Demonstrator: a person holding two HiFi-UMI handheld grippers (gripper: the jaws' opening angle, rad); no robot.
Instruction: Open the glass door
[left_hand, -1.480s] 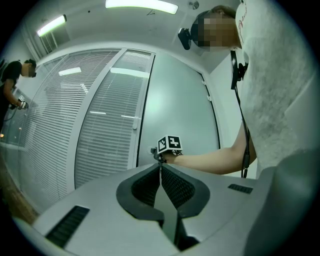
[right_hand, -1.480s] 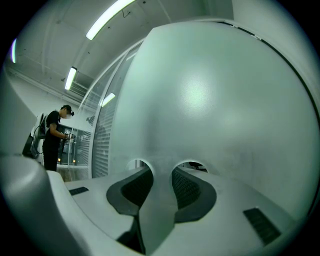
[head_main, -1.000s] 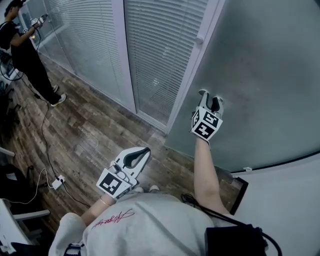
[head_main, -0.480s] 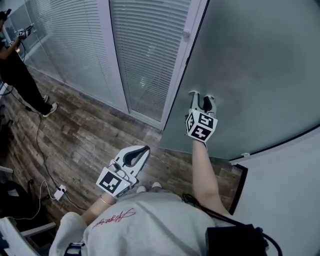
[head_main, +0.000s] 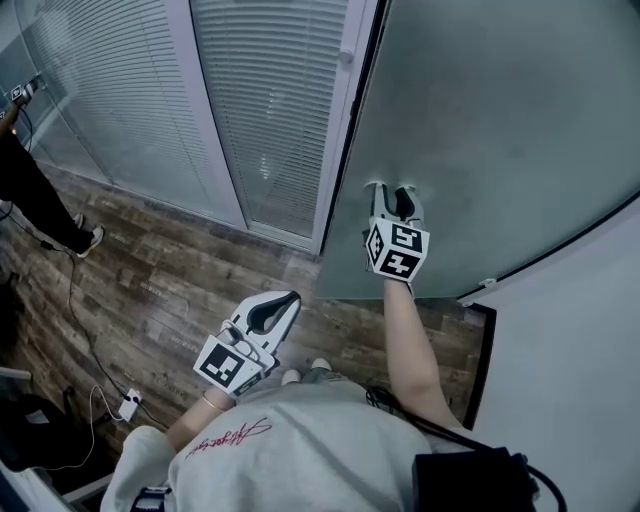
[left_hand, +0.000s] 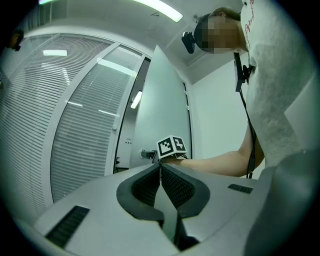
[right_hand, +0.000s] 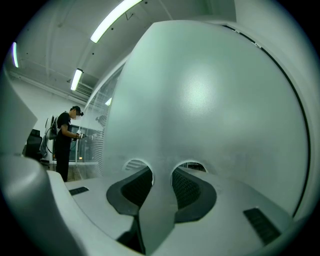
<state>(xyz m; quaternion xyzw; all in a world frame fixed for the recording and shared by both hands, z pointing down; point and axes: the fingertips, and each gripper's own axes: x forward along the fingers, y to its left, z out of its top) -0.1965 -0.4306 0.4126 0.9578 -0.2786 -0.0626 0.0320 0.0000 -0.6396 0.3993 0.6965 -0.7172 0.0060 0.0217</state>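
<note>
Over the plank floor (head_main: 180, 270), the frosted glass door (head_main: 500, 120) stands ajar beside the blind-covered wall (head_main: 270, 110), the right tool (head_main: 393, 187) pressing its spread jaws on the panel (left tool (head_main: 290, 298) idle, jaws together, empty), so the push looks underway and next wants steady forward pressure.

ahead: glass door (head_main: 500, 120) blocks me | left: blinds partition (head_main: 270, 110) | between: narrow gap (left_hand: 127, 150) | floor (head_main: 170, 280): open to me

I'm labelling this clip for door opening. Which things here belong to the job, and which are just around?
Job: glass door; right hand-held gripper, open, tips against it.
Around: left hand-held gripper, shut; power strip on the floor; bystander; blinds.
</note>
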